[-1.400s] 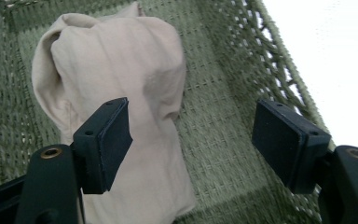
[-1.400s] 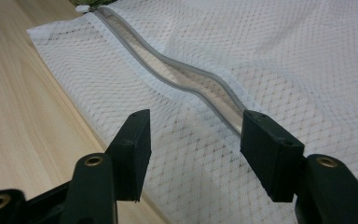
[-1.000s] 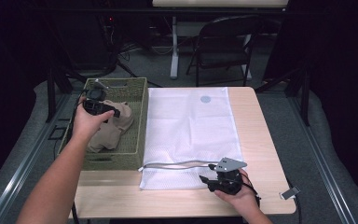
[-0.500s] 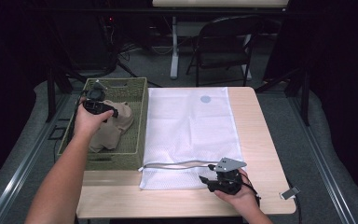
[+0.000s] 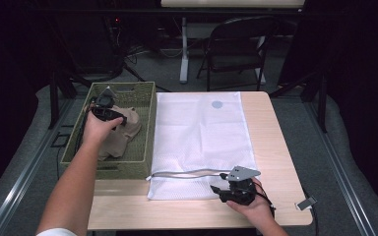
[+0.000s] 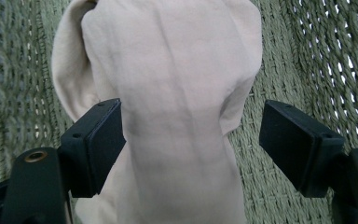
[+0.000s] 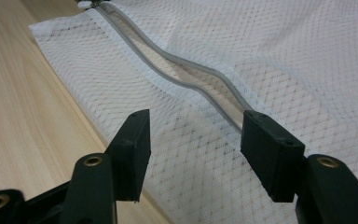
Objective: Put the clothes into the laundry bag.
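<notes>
Left gripper view: soft beige cloth (image 6: pixel 168 116) lies on woven green basket (image 6: pixel 307 60).

My table (image 5: pixel 270 147) is light wood, and the white mesh bag (image 5: pixel 202 142) is my landmark on it. The bag lies flat across the middle of the top, its grey zipper (image 5: pixel 187 173) running along the edge nearest me. Just to the left of the bag, touching its side, stands a green woven basket (image 5: pixel 146 123). Right of the bag the wood is bare to the table's edge, and a narrow bare strip runs between the bag and me.
</notes>
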`<act>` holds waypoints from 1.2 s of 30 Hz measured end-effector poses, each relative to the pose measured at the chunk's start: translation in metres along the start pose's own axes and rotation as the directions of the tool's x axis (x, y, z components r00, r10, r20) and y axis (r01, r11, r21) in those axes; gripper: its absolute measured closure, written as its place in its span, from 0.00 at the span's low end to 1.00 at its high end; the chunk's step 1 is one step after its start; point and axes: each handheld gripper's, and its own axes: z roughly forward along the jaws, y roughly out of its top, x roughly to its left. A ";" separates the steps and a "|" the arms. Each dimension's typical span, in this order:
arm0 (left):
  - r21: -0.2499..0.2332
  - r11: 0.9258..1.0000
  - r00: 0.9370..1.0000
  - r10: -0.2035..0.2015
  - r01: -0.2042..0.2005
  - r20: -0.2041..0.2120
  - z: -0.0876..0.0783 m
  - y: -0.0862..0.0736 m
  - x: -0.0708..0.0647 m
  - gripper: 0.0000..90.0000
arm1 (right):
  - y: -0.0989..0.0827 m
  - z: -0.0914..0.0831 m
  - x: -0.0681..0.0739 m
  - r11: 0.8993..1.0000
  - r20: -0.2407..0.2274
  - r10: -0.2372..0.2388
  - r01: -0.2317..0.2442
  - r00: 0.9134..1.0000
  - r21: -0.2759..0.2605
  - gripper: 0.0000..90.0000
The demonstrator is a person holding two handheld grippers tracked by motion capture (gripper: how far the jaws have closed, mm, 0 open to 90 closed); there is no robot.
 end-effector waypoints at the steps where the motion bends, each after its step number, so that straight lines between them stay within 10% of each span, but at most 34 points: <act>1: 0.008 1.000 1.000 0.004 -0.004 0.001 0.001 0.001 0.000 0.24 | 0.000 0.000 0.000 1.000 0.001 -0.001 0.001 1.000 0.000 0.47; 36: 0.096 0.995 0.995 -0.008 0.018 -0.102 0.042 0.003 -0.002 0.24 | 0.000 0.000 0.001 1.000 -0.009 -0.009 0.009 1.000 0.003 0.47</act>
